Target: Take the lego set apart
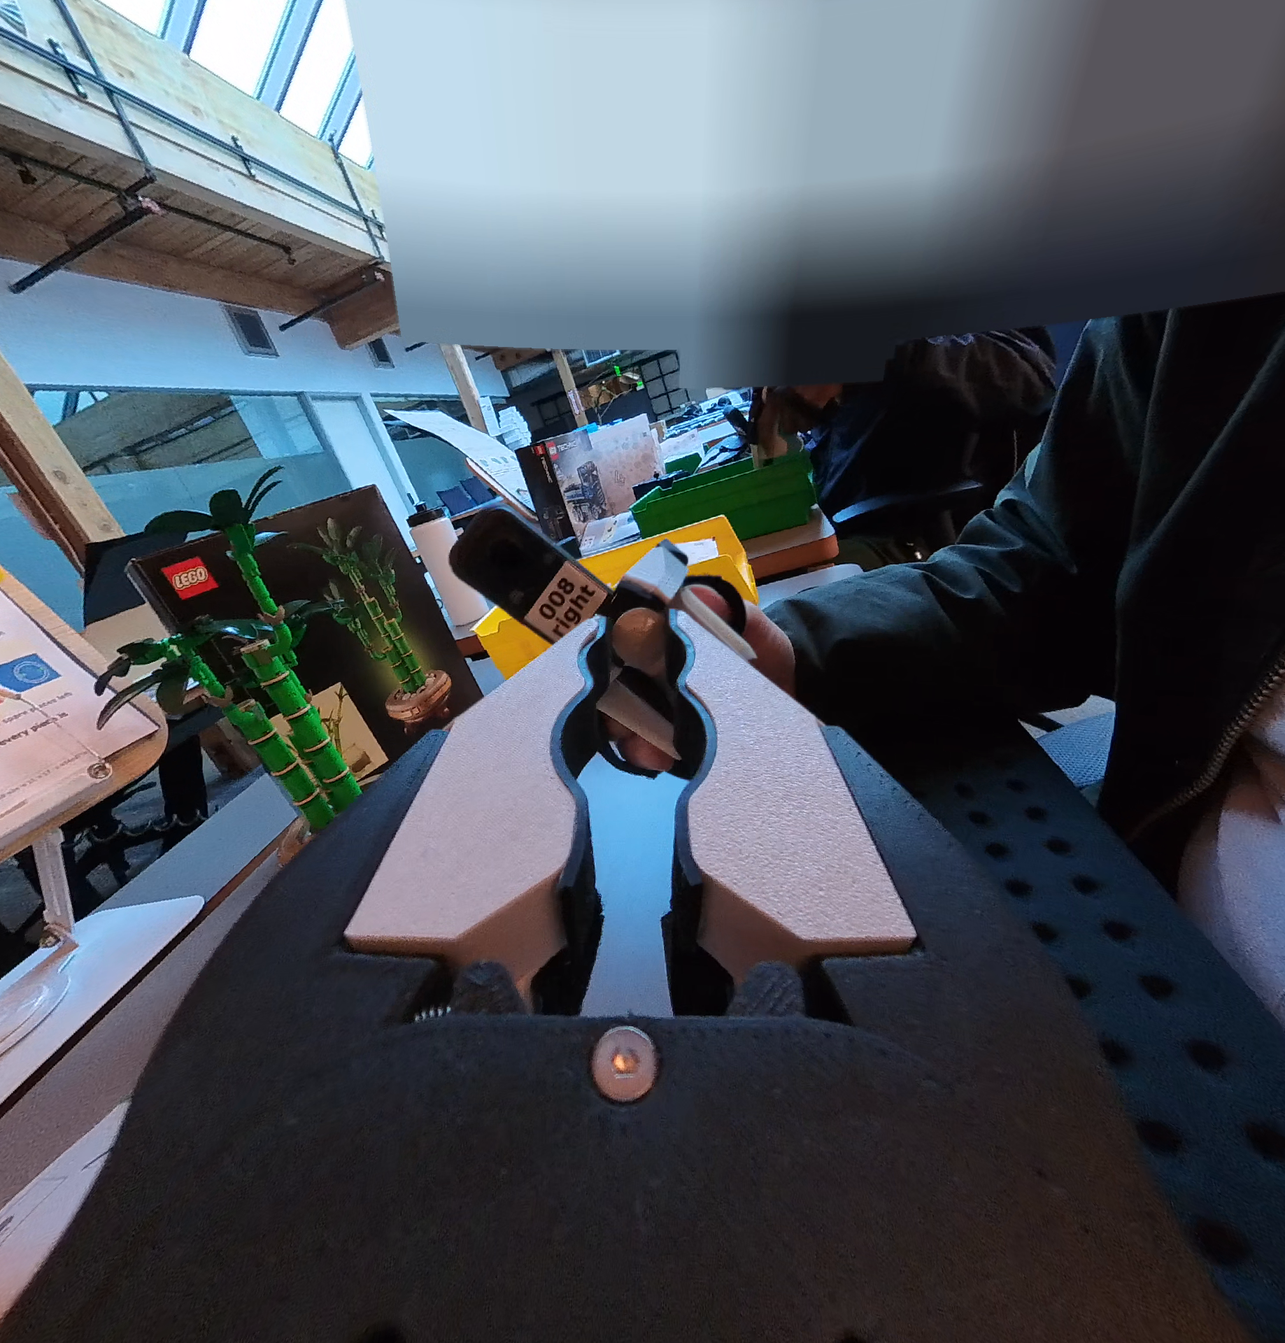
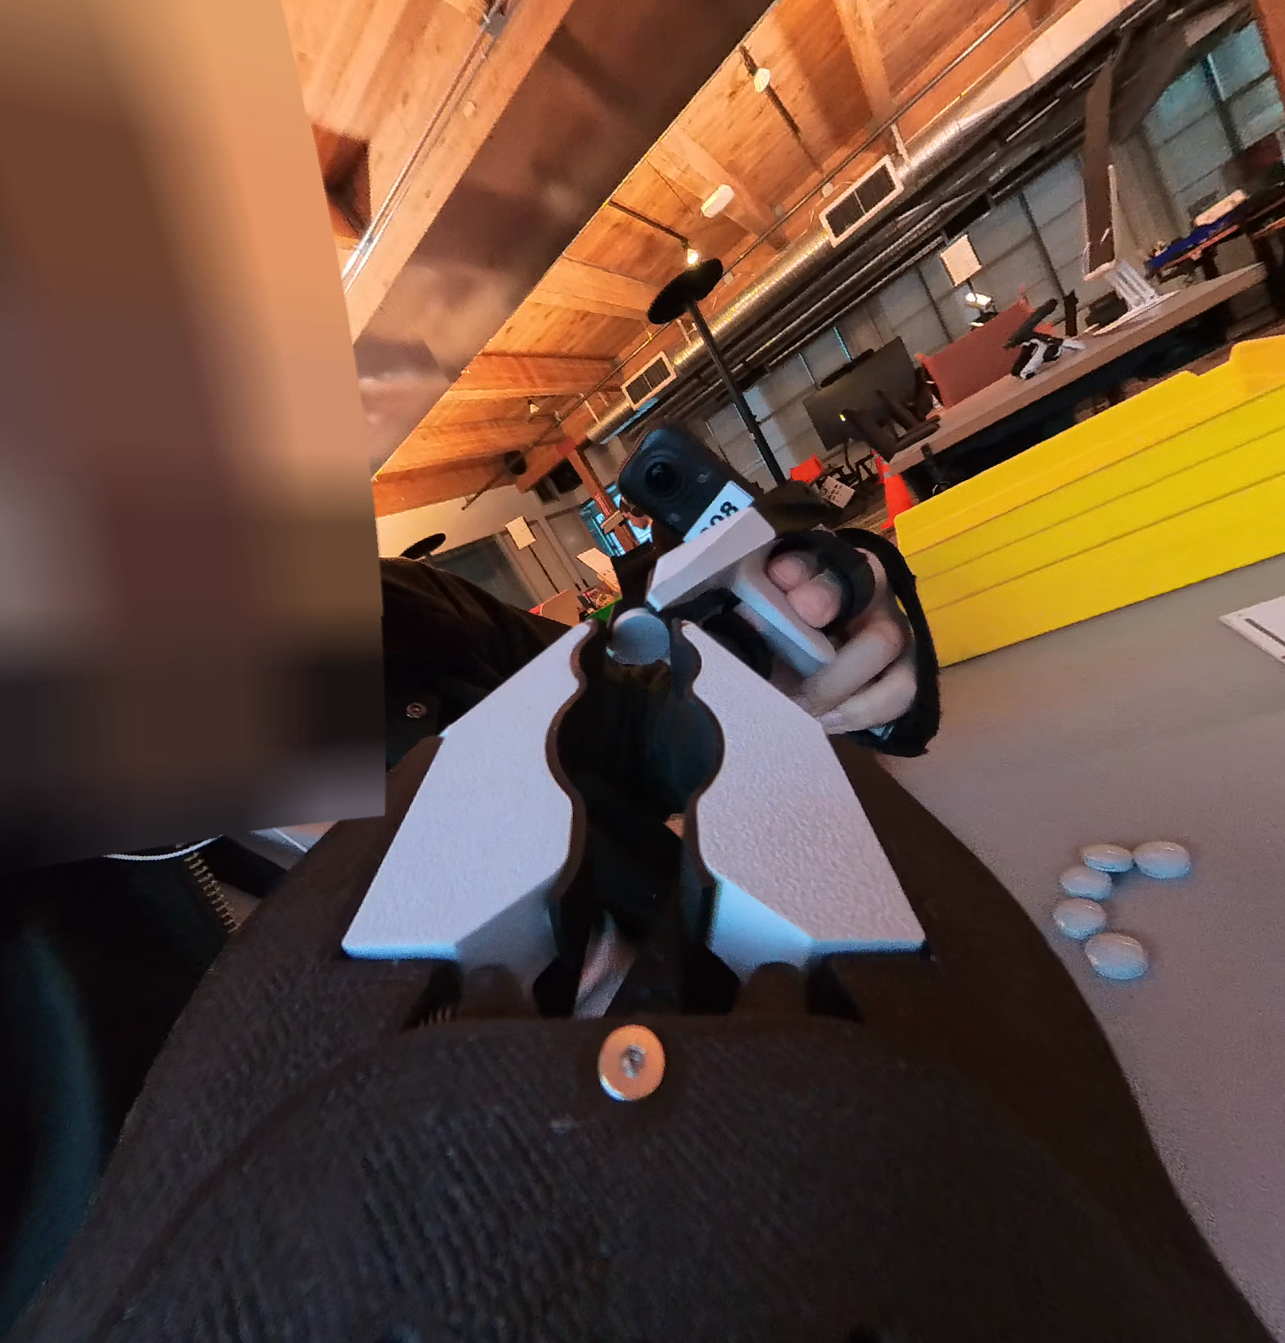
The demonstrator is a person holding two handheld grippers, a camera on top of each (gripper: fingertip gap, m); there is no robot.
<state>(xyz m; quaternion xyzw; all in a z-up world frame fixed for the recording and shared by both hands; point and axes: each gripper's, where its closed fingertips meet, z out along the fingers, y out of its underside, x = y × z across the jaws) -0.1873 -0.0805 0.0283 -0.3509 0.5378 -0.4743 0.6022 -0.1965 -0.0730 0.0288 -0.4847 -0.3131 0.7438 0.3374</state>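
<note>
Nearest the lens, the left claw (image 1: 637,628): pale fingers on a black body, drawn almost together, tips pinching a small round grey piece (image 1: 635,623). Directly beyond it, nose to nose, the right claw (image 2: 635,639) with its own camera and a person's right hand (image 1: 741,654) around the handle, a dark jacket sleeve (image 1: 952,625) behind.

From the right wrist view, the same arrangement mirrored: right claw narrowed, tips closed on the round grey piece, the left hand (image 2: 850,639) gripping the opposite handle. Cannot tell whether one piece or two stacked pieces sit between the two sets of tips.

Toward the desk's (image 2: 1061,763) left edge in the left wrist view, the lego set (image 1: 276,698): green bamboo stalks with dark leaves, upright and assembled, base hidden behind the claw. Just behind it, the dark product box (image 1: 298,618), leaning. Further back, a white bottle (image 1: 439,552), a yellow bin (image 1: 712,559) and a green bin (image 1: 734,494).

On bare desk beside the right claw, a cluster of loose round pale tiles (image 2: 1104,901), lying flat, some touching. Stacked yellow bins (image 2: 1104,509) along the far edge.
</note>
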